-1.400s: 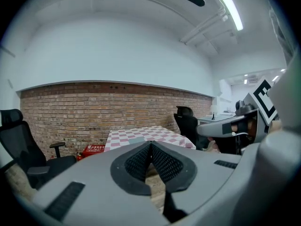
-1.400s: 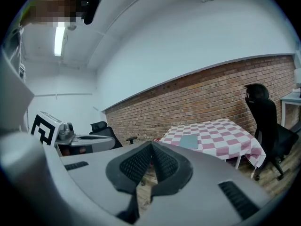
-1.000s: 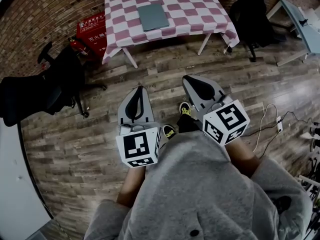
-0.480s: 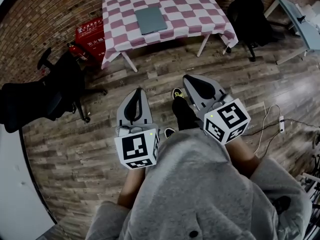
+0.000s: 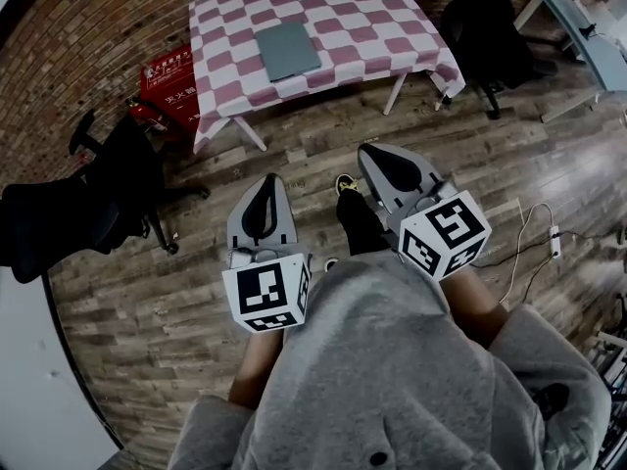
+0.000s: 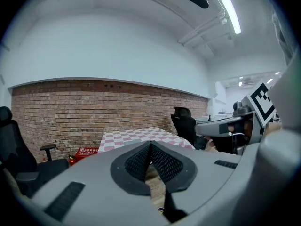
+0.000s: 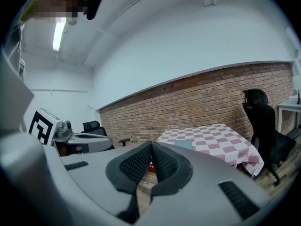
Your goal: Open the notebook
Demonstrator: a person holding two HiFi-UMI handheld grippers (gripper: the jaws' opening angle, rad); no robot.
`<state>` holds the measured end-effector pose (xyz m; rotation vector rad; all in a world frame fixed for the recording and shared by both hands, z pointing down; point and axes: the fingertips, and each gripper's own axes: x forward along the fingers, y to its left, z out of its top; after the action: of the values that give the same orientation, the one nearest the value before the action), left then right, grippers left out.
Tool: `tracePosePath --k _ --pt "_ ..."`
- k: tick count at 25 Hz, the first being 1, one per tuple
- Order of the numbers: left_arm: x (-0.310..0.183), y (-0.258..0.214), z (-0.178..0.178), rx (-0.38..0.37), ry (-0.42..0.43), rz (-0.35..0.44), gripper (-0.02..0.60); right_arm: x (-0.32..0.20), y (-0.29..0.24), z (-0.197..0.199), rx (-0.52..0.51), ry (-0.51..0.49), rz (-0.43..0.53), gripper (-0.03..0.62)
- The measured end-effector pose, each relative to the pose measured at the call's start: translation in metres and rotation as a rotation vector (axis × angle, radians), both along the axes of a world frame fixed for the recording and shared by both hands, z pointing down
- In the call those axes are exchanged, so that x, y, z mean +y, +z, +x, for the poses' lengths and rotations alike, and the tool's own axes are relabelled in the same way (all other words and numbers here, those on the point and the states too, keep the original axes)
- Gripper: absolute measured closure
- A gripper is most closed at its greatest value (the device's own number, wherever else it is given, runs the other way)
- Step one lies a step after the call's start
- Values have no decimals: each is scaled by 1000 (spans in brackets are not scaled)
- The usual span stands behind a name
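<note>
A grey closed notebook (image 5: 287, 50) lies flat on a table with a pink-and-white checked cloth (image 5: 382, 27), far ahead of me across the wooden floor. The right gripper view shows the notebook (image 7: 184, 144) as a thin grey slab on that cloth. Both grippers are held near my body, well short of the table. My left gripper (image 5: 270, 182) is shut with nothing between its jaws; its pads meet in the left gripper view (image 6: 150, 146). My right gripper (image 5: 367, 155) is likewise shut and empty, pads together (image 7: 151, 146).
A black office chair (image 5: 108, 179) stands at the left, another black chair (image 5: 485, 27) right of the table. A red box (image 5: 167, 76) sits by the brick wall. A white cable (image 5: 524, 233) lies on the floor at right. A pale desk (image 5: 588, 37) is at far right.
I have walked toward the table: table and notebook have slid down and left in the head view, closer. Both grippers stay shut and keep their place before my body.
</note>
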<state>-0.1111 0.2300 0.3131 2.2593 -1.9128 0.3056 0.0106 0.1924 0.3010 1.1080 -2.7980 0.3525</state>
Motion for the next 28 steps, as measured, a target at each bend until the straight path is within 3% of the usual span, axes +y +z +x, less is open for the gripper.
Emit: tracePosePath --k 9,28 --pt "-51 8 0 5 30 -28 572 -53 7 5 11 16 -18 568" --pt "-156 23 -18 5 -19 -95 572 -164 21 -16 -5 -42 -69 568"
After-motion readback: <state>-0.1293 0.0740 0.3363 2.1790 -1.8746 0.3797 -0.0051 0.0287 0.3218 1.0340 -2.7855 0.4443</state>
